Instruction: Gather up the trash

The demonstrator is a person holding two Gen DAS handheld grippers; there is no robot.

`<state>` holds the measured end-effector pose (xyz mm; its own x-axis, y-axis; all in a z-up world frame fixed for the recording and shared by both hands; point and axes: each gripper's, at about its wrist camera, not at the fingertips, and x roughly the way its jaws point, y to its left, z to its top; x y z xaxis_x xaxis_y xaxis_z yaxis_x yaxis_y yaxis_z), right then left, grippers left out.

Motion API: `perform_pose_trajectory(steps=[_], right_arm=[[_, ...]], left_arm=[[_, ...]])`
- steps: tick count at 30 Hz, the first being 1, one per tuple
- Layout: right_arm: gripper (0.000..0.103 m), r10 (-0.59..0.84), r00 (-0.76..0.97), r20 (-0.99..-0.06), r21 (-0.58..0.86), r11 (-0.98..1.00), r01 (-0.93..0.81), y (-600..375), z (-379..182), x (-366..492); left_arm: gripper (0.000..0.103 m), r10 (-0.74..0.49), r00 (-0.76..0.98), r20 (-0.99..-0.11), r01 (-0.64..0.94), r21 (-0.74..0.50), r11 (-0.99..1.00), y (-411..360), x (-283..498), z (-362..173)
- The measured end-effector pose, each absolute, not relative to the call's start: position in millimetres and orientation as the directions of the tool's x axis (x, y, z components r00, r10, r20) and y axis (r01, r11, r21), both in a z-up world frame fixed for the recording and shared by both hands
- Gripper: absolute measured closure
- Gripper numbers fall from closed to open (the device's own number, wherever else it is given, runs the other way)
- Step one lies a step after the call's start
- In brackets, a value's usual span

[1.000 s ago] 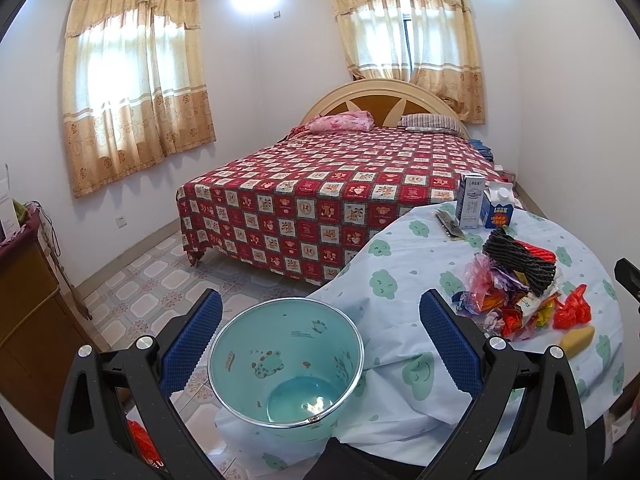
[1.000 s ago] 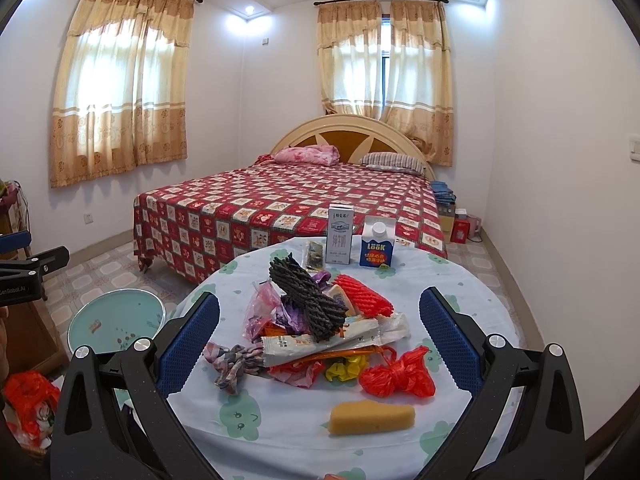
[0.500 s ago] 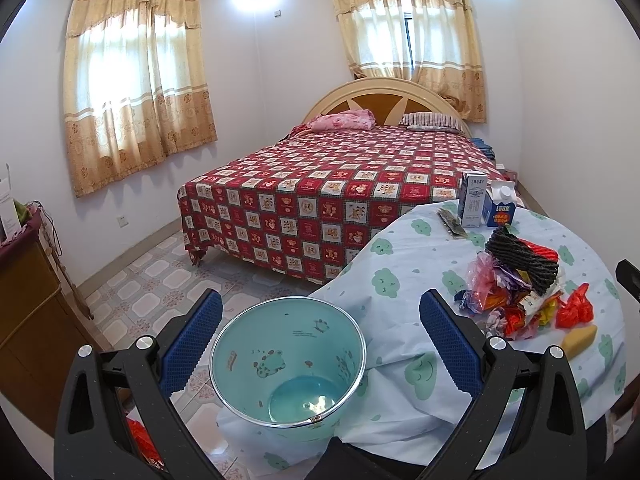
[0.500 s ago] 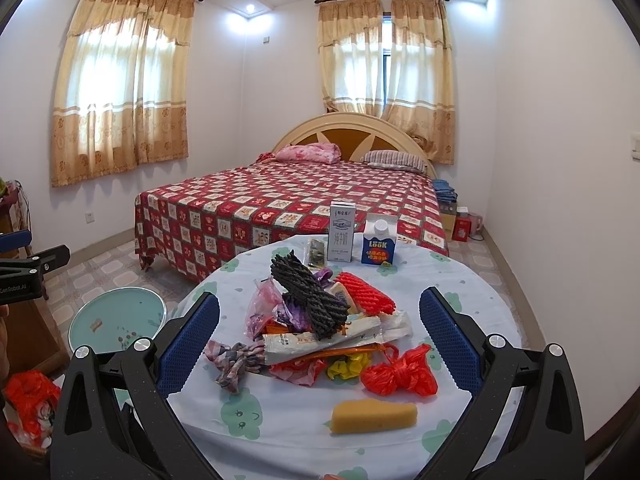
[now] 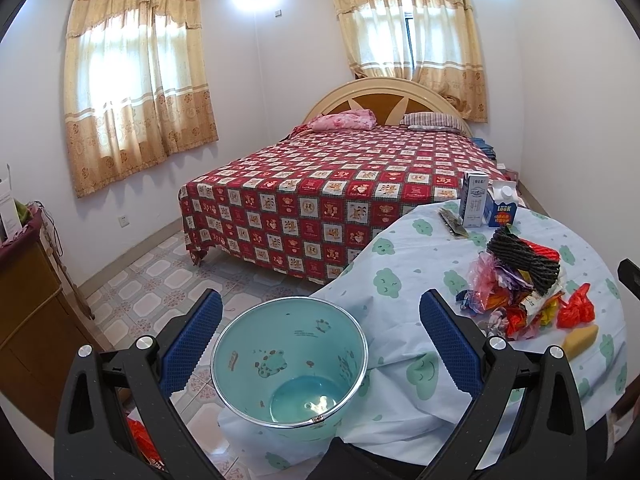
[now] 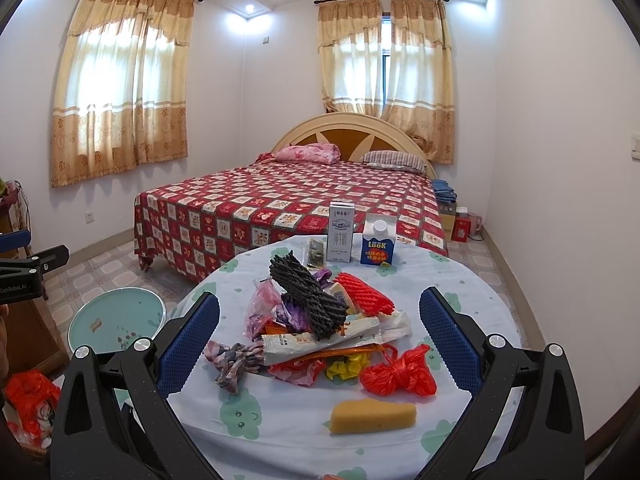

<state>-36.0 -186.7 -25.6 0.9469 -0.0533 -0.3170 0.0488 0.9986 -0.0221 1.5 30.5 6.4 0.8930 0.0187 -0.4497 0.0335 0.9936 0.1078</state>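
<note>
We hold our left gripper (image 5: 320,340) with its blue fingers (image 5: 192,344) spread wide and nothing between them; the teal bin (image 5: 290,364) sits on the floor below and just ahead, framed in the gap between the two fingers but untouched, its mouth open and tilted toward us. The edge of the cloud-print tablecloth (image 5: 404,264) drapes down against the bin's right side.

Our right gripper (image 6: 320,340) is likewise released, its fingers (image 6: 448,340) wide apart and gripping nothing. Nearest to it on the table, between the fingers and slightly low, lies a yellow sponge (image 6: 372,416). Just beyond it sits a knotted red plastic bag (image 6: 396,372), toward the right finger. Past that is the trash pile (image 6: 320,320): wrappers, a braided cloth scrap (image 6: 232,364) near the left finger, a dark rope bundle (image 6: 308,296) on top, and a red foam net (image 6: 364,292) beside it. None of it touches either finger.

Farther back stand a white carton (image 6: 341,232) and a blue carton (image 6: 378,244), side by side and upright. Beyond the table is a bed (image 6: 288,208) with a red patterned cover.
</note>
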Motion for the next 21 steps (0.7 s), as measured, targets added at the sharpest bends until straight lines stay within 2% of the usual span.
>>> perform_pose_trajectory(steps=[15,17,21], right_arm=[[0.005,-0.062,0.944,-0.323,-0.025,0.998,0.057,-191.0,-31.1,-33.9],[0.005,-0.088,0.939,-0.332,-0.015,0.996,0.088,-202.9,-39.2,-30.2],[0.006,-0.163,0.905,-0.393,-0.032,0.986,0.164,-232.1,-70.0,-19.8]], left_arm=[[0.006,0.028,0.888,-0.459,0.027,0.113,0.993,41.9,2.6,1.6],[0.006,0.048,0.886,-0.461,0.011,0.124,0.992,36.3,6.5,-14.0],[0.006,0.064,0.846,-0.53,0.019,0.149,0.989,23.0,21.8,-51.9]])
